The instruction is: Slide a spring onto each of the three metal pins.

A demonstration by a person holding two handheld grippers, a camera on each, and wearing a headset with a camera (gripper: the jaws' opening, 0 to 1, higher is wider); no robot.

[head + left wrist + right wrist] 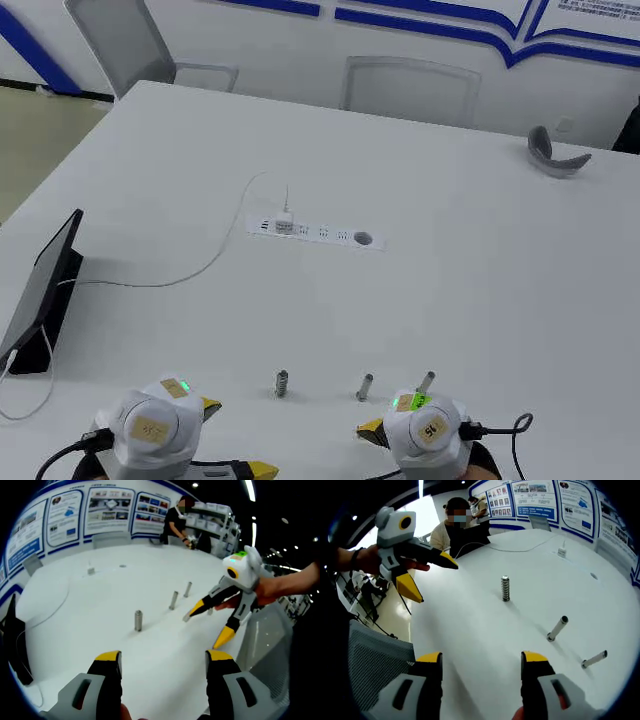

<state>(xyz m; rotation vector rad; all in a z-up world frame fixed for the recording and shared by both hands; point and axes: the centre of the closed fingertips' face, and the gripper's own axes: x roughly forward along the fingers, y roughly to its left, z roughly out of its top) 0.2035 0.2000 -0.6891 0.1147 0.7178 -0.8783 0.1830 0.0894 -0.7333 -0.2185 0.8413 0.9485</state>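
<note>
pwr strip point(315, 232) centre w/ plug point(285, 222) | dark screen point(40, 295) L edge | grey curved obj point(553, 155) far R | chair point(410, 90) behind

White table point(450, 300), three pins point(364, 387), power strip point(315, 232), tablet point(40, 290)

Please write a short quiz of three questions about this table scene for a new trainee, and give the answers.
1. How many pins are on the table?
2. True or false: in the head view, the spring sits on the middle pin.
3. Choose one. The left gripper is: A) open, B) shut on a spring, C) shut on a pin.

Key: 1. Three. 2. False, it sits on the leftmost pin. 3. A.
</note>
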